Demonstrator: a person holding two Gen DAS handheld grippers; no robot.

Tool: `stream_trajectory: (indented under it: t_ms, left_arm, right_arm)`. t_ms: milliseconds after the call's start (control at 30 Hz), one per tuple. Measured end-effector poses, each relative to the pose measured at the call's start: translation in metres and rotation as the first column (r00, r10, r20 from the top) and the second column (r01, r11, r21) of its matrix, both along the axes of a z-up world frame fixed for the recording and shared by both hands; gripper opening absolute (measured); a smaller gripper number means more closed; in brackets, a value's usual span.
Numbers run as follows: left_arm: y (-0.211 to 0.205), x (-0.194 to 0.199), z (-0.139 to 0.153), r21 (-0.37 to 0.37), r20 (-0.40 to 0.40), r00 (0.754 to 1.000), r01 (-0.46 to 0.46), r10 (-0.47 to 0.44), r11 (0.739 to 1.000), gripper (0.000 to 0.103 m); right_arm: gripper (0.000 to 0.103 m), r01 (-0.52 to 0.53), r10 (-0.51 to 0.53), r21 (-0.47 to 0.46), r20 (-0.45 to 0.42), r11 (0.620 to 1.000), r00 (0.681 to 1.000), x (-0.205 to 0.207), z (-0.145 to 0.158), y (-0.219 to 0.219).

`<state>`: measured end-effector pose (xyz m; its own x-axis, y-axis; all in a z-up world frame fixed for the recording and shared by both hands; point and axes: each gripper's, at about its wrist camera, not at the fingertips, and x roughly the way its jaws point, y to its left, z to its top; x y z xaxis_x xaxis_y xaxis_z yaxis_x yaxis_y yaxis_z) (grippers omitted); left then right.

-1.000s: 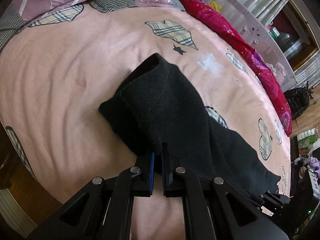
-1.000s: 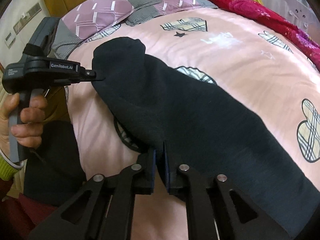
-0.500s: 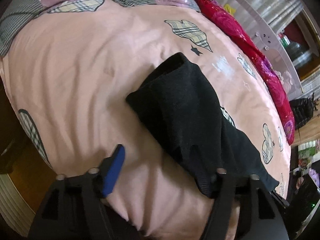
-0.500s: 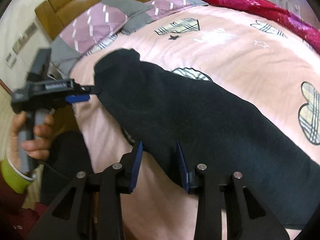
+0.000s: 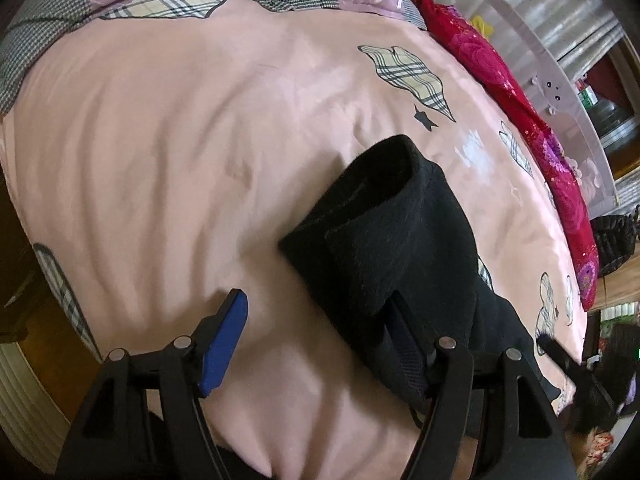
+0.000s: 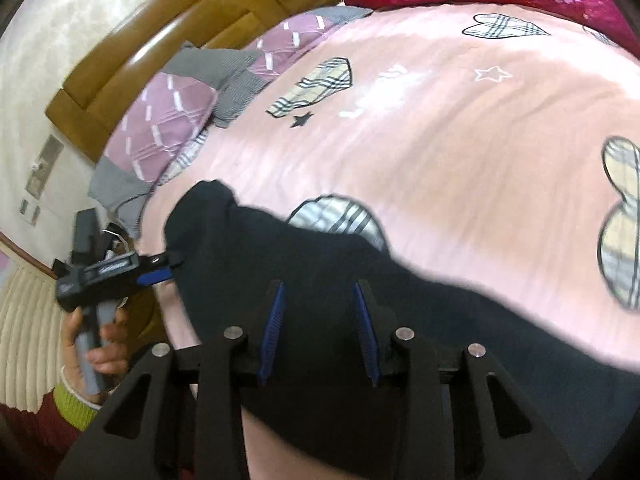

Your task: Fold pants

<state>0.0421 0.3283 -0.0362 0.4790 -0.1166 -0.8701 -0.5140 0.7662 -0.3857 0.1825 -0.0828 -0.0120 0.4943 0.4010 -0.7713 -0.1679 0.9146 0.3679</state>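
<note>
The black pants (image 5: 404, 248) lie folded lengthwise on the pink bedsheet (image 5: 180, 140); they also show in the right wrist view (image 6: 320, 264). My left gripper (image 5: 316, 304) is open at the near edge of the pants' left end, its right finger against the fabric, its left finger over bare sheet. My right gripper (image 6: 318, 292) is open and empty just above the pants' near edge, further right. The left gripper (image 6: 160, 268) also shows in the right wrist view, held by a hand at the pants' left end.
Purple and grey pillows (image 6: 168, 128) lie by the wooden headboard (image 6: 180, 40). A red floral blanket (image 5: 520, 112) runs along the bed's far side. The bed's near edge drops off below both grippers.
Both grippers were shut on the pants' near edge a second ago. They have opened and let the pants down on the sheet, and have drawn back slightly.
</note>
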Motion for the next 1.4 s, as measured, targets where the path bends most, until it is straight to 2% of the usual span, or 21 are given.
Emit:
stream_trajectory:
  t_ms: [167,300,333,367,400,467,500,533,633,767,833,900,967,1067,1100,1133,1167,1200,1233,1300,1400]
  left_arm:
    - [0.000,0.008,-0.007,0.015,0.006,1.000,0.011,-0.011,1.000,0.070]
    - [-0.006,0.014,-0.010,0.040,0.019,0.999,0.024,-0.025,0.999,0.070]
    - [-0.007,0.016,-0.010,0.044,0.021,0.999,0.026,-0.027,0.999,0.066]
    - [-0.009,0.021,-0.011,0.047,0.028,0.999,0.033,-0.035,0.998,0.064]
    - [-0.010,0.025,-0.013,0.044,0.039,0.998,0.045,-0.046,0.998,0.053]
    - [-0.011,0.031,-0.014,0.051,0.052,0.997,0.048,-0.051,0.998,0.045]
    - [-0.010,0.031,-0.014,0.039,0.061,0.997,0.045,-0.048,0.998,0.038]
    - [-0.009,0.031,-0.012,0.031,0.072,0.996,0.040,-0.043,0.999,0.024]
    - [-0.005,0.014,0.014,0.014,0.161,0.987,0.016,-0.018,1.000,0.017]
    - [-0.004,-0.015,0.056,0.024,0.277,0.960,0.017,-0.023,1.000,0.016]
    - [-0.005,-0.021,0.063,0.044,0.292,0.956,0.020,-0.032,0.999,0.016]
    - [-0.007,-0.015,0.061,0.099,0.278,0.959,0.028,-0.054,0.995,0.016]
    - [-0.006,0.000,0.041,0.133,0.220,0.973,0.037,-0.066,0.990,0.016]
    - [-0.001,0.022,0.002,0.137,0.087,0.993,0.064,-0.076,0.988,0.016]
    - [0.001,0.024,-0.004,0.124,0.064,0.995,0.062,-0.070,0.990,0.018]
    - [0.003,0.023,-0.001,0.116,0.079,0.995,0.052,-0.061,0.992,0.025]
    - [0.003,0.021,0.003,0.131,0.088,0.995,0.044,-0.056,0.990,0.030]
    - [0.002,0.018,0.007,0.165,0.085,0.995,0.034,-0.048,0.986,0.042]
    - [0.001,0.014,0.013,0.208,0.079,0.996,0.014,-0.031,0.978,0.048]
    - [0.001,0.006,0.022,0.224,0.099,0.995,-0.001,-0.022,0.975,0.048]
    - [-0.008,-0.004,0.036,0.236,0.122,0.992,-0.010,-0.020,0.972,0.048]
  right_arm:
    - [0.037,-0.055,0.052,-0.030,-0.091,0.998,0.994,0.055,-0.020,0.003]
    - [0.037,-0.145,0.127,-0.071,-0.211,0.987,0.969,0.081,-0.048,0.015]
    - [0.036,-0.175,0.151,-0.083,-0.242,0.981,0.958,0.084,-0.056,0.022]
    - [0.035,-0.194,0.164,-0.110,-0.235,0.975,0.958,0.085,-0.059,0.027]
    - [0.029,-0.203,0.173,-0.119,-0.223,0.972,0.959,0.084,-0.059,0.030]
    - [0.019,-0.198,0.167,-0.125,-0.221,0.972,0.961,0.084,-0.057,0.031]
    - [0.015,-0.191,0.161,-0.125,-0.213,0.974,0.964,0.083,-0.054,0.031]
    - [0.013,-0.190,0.162,-0.128,-0.201,0.973,0.966,0.080,-0.051,0.030]
    - [0.011,-0.178,0.159,-0.142,-0.133,0.974,0.978,0.068,-0.028,0.028]
    - [0.011,-0.085,0.089,-0.158,0.018,0.984,0.996,0.057,0.011,0.021]
    - [0.010,-0.042,0.056,-0.172,0.077,0.984,0.995,0.056,0.019,0.022]
    - [0.010,-0.018,0.035,-0.184,0.087,0.983,0.996,0.060,0.014,0.031]
    - [0.010,-0.002,0.024,-0.252,0.085,0.968,0.996,0.067,-0.004,0.044]
    - [0.010,0.024,-0.012,-0.322,0.040,0.946,0.999,0.078,-0.036,0.052]
    - [0.011,0.031,-0.025,-0.325,0.021,0.945,0.999,0.079,-0.045,0.051]
    - [0.014,0.041,-0.038,-0.323,0.015,0.945,0.999,0.079,-0.048,0.051]
    - [0.019,0.060,-0.055,-0.315,0.023,0.947,0.998,0.077,-0.047,0.047]
    - [0.027,0.086,-0.078,-0.297,0.037,0.951,0.996,0.073,-0.041,0.043]
    - [0.033,0.120,-0.109,-0.292,0.054,0.949,0.993,0.068,-0.033,0.037]
    - [0.033,0.145,-0.126,-0.281,0.085,0.949,0.988,0.057,-0.018,0.029]
    - [0.034,0.165,-0.142,-0.210,0.123,0.964,0.982,0.027,0.008,0.014]
